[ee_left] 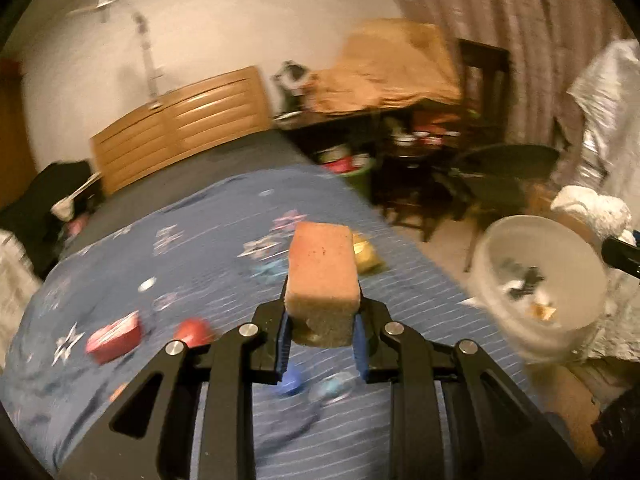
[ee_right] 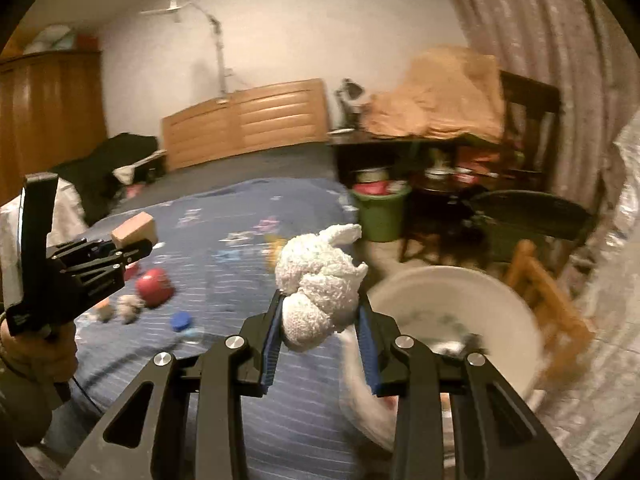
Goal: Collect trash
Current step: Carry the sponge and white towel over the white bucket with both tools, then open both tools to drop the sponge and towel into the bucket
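Two grippers: each holds one piece of trash above the blue bedspread (ee_left: 224, 236).
Left wrist view, left gripper (ee_left: 322, 344): blue pads clamped on a tan sponge block (ee_left: 322, 276); its long axis runs forward along the fingers, tilted up and away.
Left wrist view, bin: white tub (ee_left: 500, 320) at the right beside the bed, dark scraps inside, blurred.
Right wrist view, right gripper (ee_right: 320, 334): closed on a crumpled white cloth (ee_right: 320, 284), a tail poking up to the right.
Right wrist view, surroundings: white tub just right; left gripper with the sponge at left; a red object, perhaps a lid (ee_right: 154, 286), on the bedspread.
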Action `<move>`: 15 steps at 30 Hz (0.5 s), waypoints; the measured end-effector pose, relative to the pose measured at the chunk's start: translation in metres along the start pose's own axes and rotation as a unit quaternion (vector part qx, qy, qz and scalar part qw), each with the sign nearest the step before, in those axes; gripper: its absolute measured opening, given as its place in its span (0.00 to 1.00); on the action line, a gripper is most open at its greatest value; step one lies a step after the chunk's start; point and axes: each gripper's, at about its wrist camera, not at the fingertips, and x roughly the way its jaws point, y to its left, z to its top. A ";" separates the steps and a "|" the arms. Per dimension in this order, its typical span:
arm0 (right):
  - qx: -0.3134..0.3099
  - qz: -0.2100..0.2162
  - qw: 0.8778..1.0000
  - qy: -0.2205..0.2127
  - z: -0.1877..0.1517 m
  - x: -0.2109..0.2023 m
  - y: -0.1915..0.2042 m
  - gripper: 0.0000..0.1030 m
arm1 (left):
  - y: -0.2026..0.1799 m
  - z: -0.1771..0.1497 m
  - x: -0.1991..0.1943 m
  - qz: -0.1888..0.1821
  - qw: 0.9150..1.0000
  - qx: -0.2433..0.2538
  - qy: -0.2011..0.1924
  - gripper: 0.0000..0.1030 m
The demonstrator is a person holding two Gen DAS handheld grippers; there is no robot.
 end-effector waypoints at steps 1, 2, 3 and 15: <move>0.004 -0.007 1.000 0.002 0.000 -0.001 -0.010 0.34 | -0.016 0.006 0.005 -0.014 1.000 0.011 0.000 0.23; 0.012 -0.017 1.000 0.005 0.000 -0.003 -0.025 0.34 | -0.032 0.012 0.012 -0.026 0.999 0.023 0.001 0.23; 0.021 -0.026 0.999 0.009 0.000 -0.005 -0.040 0.34 | -0.042 0.015 0.015 -0.034 0.999 0.030 0.001 0.23; 0.063 -0.079 0.994 0.032 -0.010 -0.001 -0.145 0.34 | -0.162 0.042 0.065 -0.134 0.985 0.104 0.020 0.23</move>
